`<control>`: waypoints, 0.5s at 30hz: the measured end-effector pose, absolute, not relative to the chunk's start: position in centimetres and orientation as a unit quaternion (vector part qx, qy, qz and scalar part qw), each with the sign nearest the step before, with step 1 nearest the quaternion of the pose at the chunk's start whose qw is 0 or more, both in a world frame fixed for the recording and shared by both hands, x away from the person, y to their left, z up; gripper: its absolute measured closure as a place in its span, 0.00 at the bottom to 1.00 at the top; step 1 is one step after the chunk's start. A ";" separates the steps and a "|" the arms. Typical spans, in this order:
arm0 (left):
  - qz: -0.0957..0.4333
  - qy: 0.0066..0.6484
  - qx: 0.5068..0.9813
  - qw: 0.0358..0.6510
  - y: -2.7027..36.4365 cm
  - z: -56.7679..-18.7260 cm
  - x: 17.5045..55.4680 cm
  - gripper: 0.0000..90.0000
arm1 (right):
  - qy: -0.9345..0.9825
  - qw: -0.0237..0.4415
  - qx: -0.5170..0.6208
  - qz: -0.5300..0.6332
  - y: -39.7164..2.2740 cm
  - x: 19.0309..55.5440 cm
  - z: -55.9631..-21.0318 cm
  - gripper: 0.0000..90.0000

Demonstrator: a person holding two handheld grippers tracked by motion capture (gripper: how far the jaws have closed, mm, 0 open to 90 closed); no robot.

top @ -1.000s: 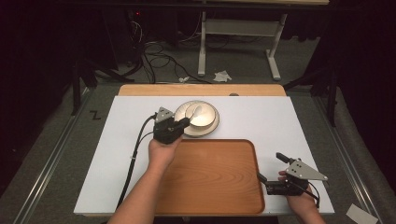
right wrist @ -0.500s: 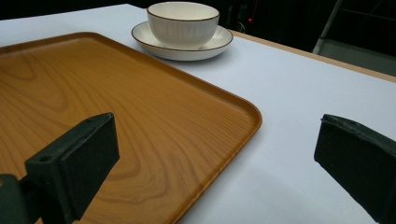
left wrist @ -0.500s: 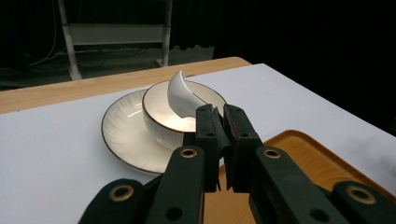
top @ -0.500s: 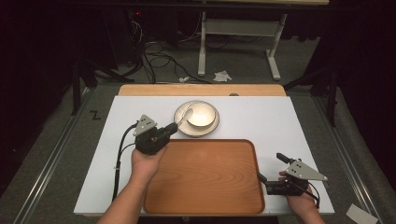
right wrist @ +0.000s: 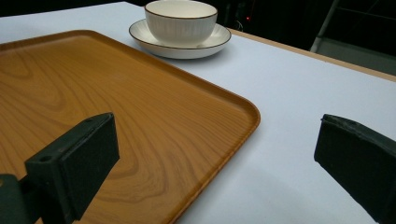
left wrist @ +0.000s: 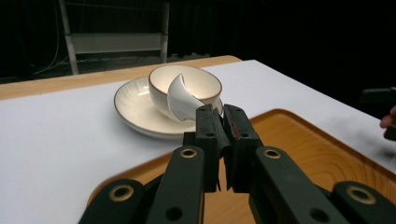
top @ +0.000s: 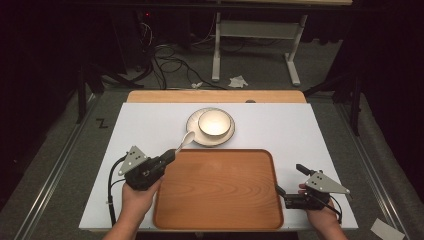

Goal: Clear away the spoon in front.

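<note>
My left gripper [top: 169, 156] is shut on the handle of a white spoon [top: 184, 140], whose scoop hangs over the left rim of the saucer [top: 227, 138]. In the left gripper view the spoon [left wrist: 181, 100] sticks up from the pinched jaws [left wrist: 222, 117], in front of the cream bowl [left wrist: 198, 80] standing on its saucer [left wrist: 132, 101]. My right gripper [top: 289, 179] rests by the right front corner of the wooden tray [top: 220, 192], jaws wide apart [right wrist: 215, 163] with nothing between them. The bowl [top: 214, 123] looks empty.
The bare wooden tray [right wrist: 116, 107] takes up the near middle of the white table top [top: 150, 125]. The bowl [right wrist: 181, 21] and saucer [right wrist: 215, 39] stand just beyond its far edge. A wooden strip [top: 215, 96] runs along the table's far side; cables and a stand lie on the floor beyond.
My left gripper has pulled back from the bowl toward the near left, carrying the spoon away from the bowl to the saucer's left edge. The right gripper has stayed put.
</note>
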State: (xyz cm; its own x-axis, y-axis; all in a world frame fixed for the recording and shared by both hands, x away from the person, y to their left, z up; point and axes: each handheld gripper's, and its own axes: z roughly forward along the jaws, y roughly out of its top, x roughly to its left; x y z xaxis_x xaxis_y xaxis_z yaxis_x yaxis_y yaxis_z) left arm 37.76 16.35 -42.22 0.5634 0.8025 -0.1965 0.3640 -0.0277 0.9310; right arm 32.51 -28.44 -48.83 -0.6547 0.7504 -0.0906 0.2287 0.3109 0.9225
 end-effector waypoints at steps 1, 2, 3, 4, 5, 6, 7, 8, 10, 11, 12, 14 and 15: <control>0.199 0.421 0.689 0.556 16.6 -42.2 37.3 0.95 | 0.765 0.265 0.320 0.492 -28.4 32.5 -48.8 0.01; 0.201 0.417 0.688 0.559 17.0 -42.3 36.5 0.95 | 0.764 0.265 0.322 0.493 -28.5 32.5 -48.8 0.01; 0.201 0.417 0.688 0.559 17.0 -42.3 36.5 0.95 | 0.764 0.265 0.322 0.493 -28.5 32.5 -48.8 0.01; 0.203 0.413 0.687 0.562 17.4 -42.5 35.7 0.95 | 0.763 0.264 0.323 0.493 -28.5 32.5 -48.8 0.01; 0.203 0.413 0.687 0.562 17.4 -42.5 35.7 0.95 | 0.763 0.264 0.323 0.493 -28.5 32.5 -48.8 0.01; 0.206 0.410 0.688 0.563 17.9 -42.7 34.8 0.95 | 0.764 0.265 0.324 0.491 -28.5 32.5 -48.8 0.01; 0.206 0.410 0.688 0.563 17.9 -42.7 34.8 0.95 | 0.765 0.265 0.322 0.491 -28.4 32.5 -48.8 0.01; 0.207 0.410 0.687 0.563 18.1 -42.8 34.5 0.95 | 0.765 0.267 0.320 0.491 -28.4 32.5 -48.8 0.01; 0.209 0.409 0.683 0.568 18.9 -43.4 33.4 0.95 | 0.766 0.266 0.320 0.489 -28.4 32.5 -48.9 0.01; 0.209 0.409 0.683 0.568 18.9 -43.4 33.4 0.95 | 0.766 0.266 0.320 0.489 -28.4 32.5 -48.9 0.01; 0.208 0.409 0.681 0.571 19.3 -43.6 32.9 0.95 | 0.766 0.266 0.321 0.489 -28.4 32.5 -48.9 0.01; 0.208 0.408 0.683 0.570 19.8 -44.0 32.2 0.95 | 0.766 0.266 0.323 0.489 -28.3 32.5 -48.9 0.01; 0.207 0.407 0.683 0.570 20.1 -44.1 31.8 0.95 | 0.765 0.267 0.326 0.488 -28.3 32.5 -48.9 0.01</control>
State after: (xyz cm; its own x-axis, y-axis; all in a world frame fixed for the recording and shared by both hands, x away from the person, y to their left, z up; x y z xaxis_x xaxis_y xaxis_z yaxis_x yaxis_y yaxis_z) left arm 31.77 20.10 -44.14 0.5831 0.7918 -0.1814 0.3206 -0.0191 0.9470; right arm 32.46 -28.34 -48.90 -0.6457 0.7582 -0.0902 0.2382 0.3122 0.9197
